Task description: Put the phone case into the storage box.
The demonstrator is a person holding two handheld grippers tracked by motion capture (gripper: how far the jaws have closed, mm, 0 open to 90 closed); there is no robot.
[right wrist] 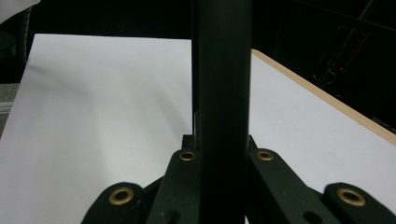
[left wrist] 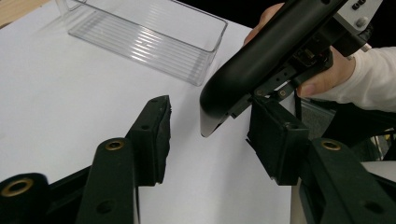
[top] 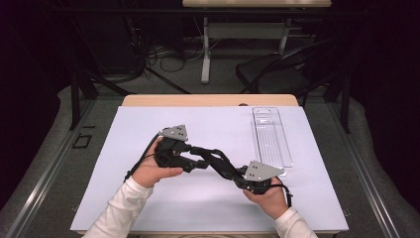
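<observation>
A long black object with a rounded end (left wrist: 261, 56) is clamped in my right gripper (right wrist: 222, 149), and it rises straight up between that gripper's jaws as a dark bar (right wrist: 222, 70). A pale edge runs along its underside. In the high view the two grippers meet at mid-table: my left gripper (top: 197, 159) points right and my right gripper (top: 229, 171) points up-left with the object (top: 214, 157). My left gripper (left wrist: 212, 140) stands open, its pads (left wrist: 152, 140) on either side of the object's rounded tip. The left pad is clearly apart from it.
A clear ribbed plastic tray (top: 271, 136) lies empty at the right rear of the white sheet (top: 148, 129), also in the left gripper view as the tray (left wrist: 144, 37). The table's wooden edge (top: 208, 100) runs along the back. A dark chair (top: 277, 74) stands beyond it.
</observation>
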